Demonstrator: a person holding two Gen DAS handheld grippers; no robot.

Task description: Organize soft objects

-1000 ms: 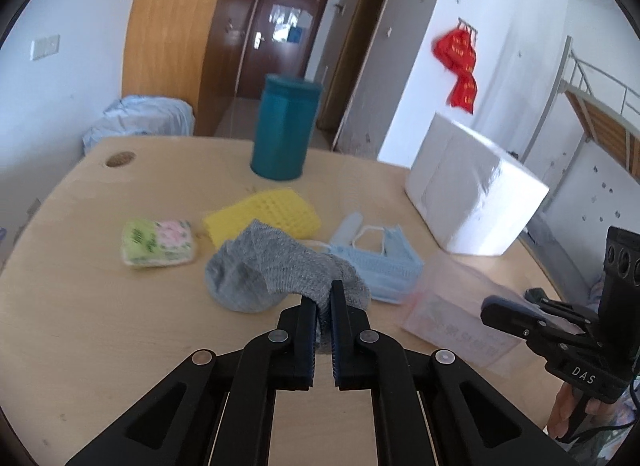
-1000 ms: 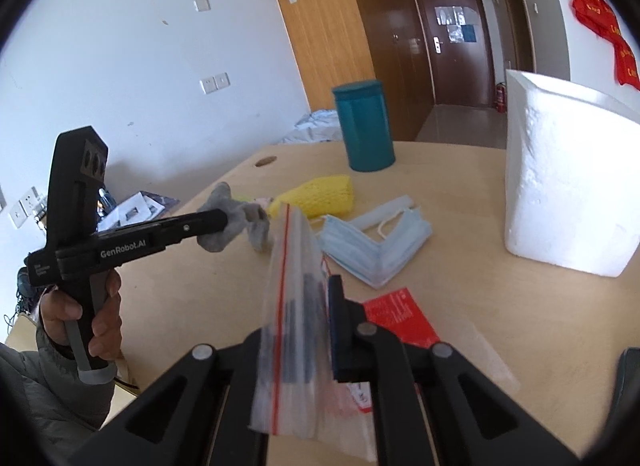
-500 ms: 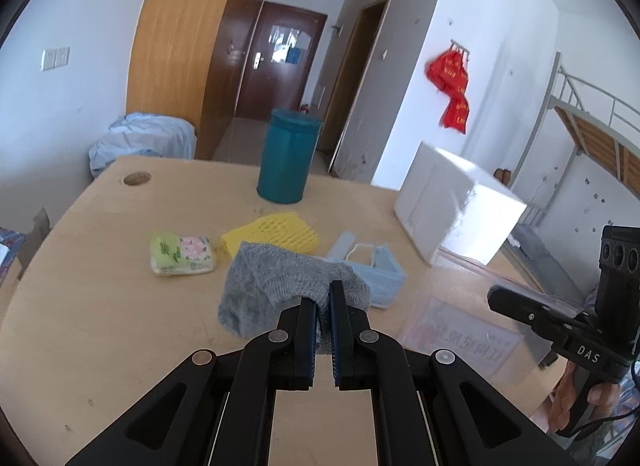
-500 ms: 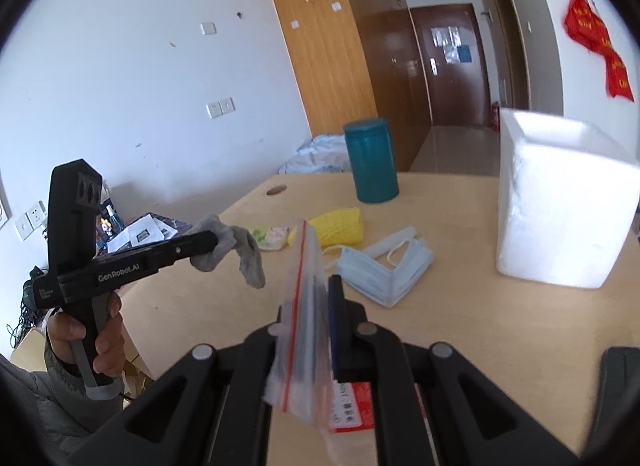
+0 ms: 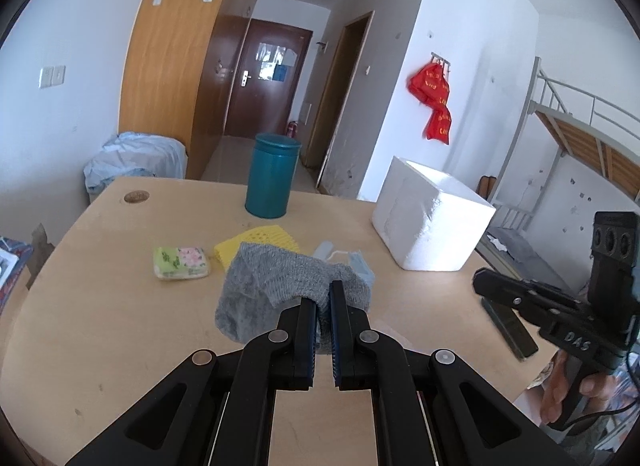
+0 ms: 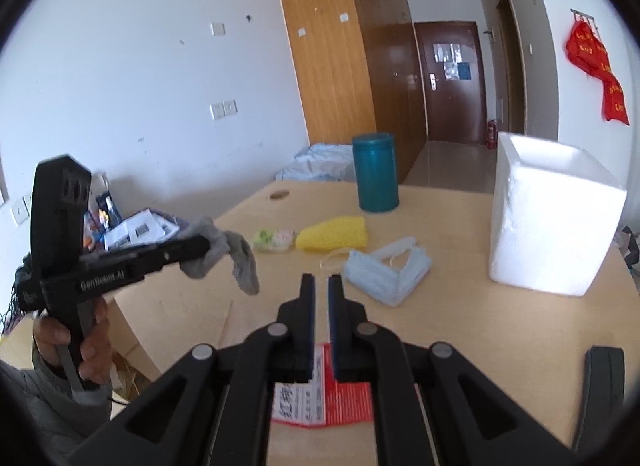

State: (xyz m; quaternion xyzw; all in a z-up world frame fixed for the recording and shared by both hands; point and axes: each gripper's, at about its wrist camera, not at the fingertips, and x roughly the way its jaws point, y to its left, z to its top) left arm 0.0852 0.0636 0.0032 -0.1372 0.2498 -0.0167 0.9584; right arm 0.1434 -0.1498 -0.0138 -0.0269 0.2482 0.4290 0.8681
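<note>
The left gripper (image 5: 323, 298) is clenched on a gray sock (image 5: 272, 278). Its two fingers pinch one edge of the cloth. In the right wrist view the sock hangs limp from the fingertips, clear of the table (image 5: 120, 326), on the near left side of the can (image 5: 272, 177). A hand (image 6: 68, 342) in a gray sleeve grips the handle below.

The right gripper (image 6: 321, 286) is closed down to a narrow slit. A clear bag with a red and white label (image 6: 320, 382) shows in the gap and under the fingers, well to the near side of the can. Whether the pads pinch the bag I cannot tell. In the left wrist view this gripper sits far to the near right of the can, a hand (image 5: 568, 390) around its handle.

The teal can stands upright toward the far side of the table. Just in front of it lies a yellow mesh pad (image 5: 260, 238). A flowered tissue packet (image 5: 182, 262) sits in front of the can and to its left, beside the pad. A blue face mask (image 6: 384, 270) lies in front of the can and slightly right, nearer the grippers than the pad. A white foam box (image 5: 432, 221) stands to the right of the can, well apart from it.
</note>
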